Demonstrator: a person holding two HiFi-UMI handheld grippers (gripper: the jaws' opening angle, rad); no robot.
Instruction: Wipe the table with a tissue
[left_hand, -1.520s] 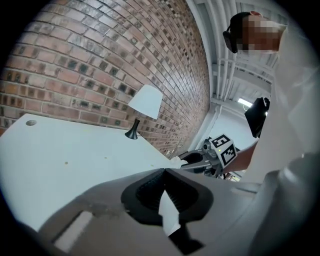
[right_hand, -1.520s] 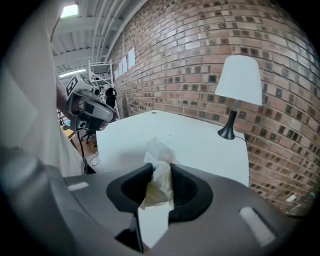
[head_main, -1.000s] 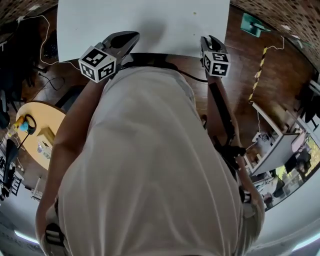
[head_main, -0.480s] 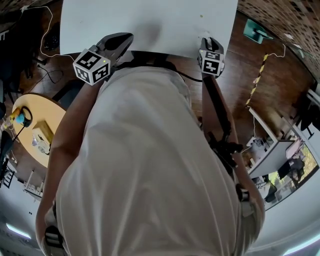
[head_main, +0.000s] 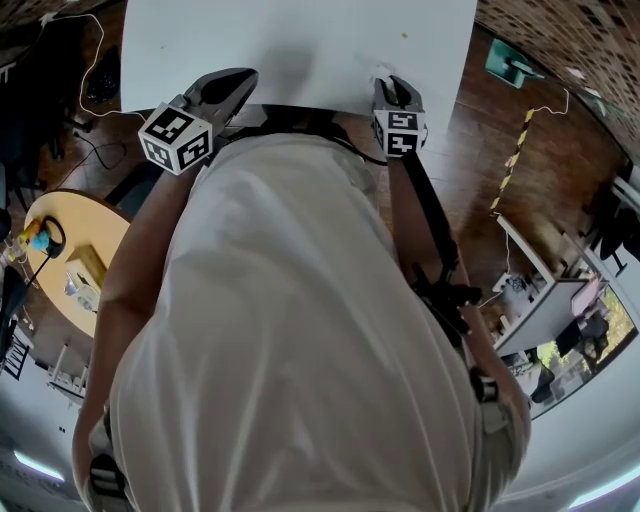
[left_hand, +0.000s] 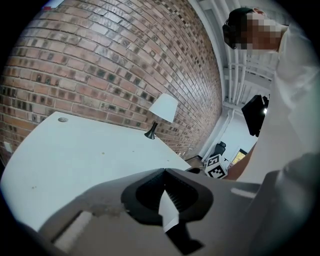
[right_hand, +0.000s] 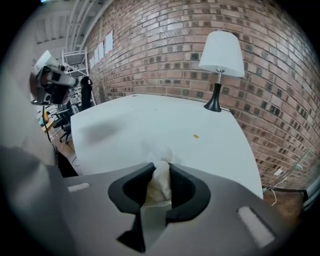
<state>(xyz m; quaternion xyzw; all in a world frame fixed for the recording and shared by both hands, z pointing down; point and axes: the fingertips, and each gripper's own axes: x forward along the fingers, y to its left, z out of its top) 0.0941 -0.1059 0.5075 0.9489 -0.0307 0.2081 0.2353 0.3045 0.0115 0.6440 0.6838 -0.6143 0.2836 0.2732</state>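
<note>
White tissue (right_hand: 159, 186): crumpled and pinched between the right gripper's (right_hand: 161, 167) jaws, with a puff poking past the tips.
Right gripper: jaws have just been closing, pads pressing on the tissue, tips over the table's near edge.
Left gripper (left_hand: 164, 171): jaws pressed together, nothing between them.
Table (right_hand: 150, 122): white, spreading ahead of both grippers.
Lamp (right_hand: 220, 60): well beyond the right gripper's tips, by the brick wall (right_hand: 165, 50).
Speck (right_hand: 195, 135): on the table, ahead and right of the tissue.

Soft, even light lit the white surface (right_hand: 210, 150), with one faint shadow, while fisheye distortion bent and darkened every view's edges.
</note>
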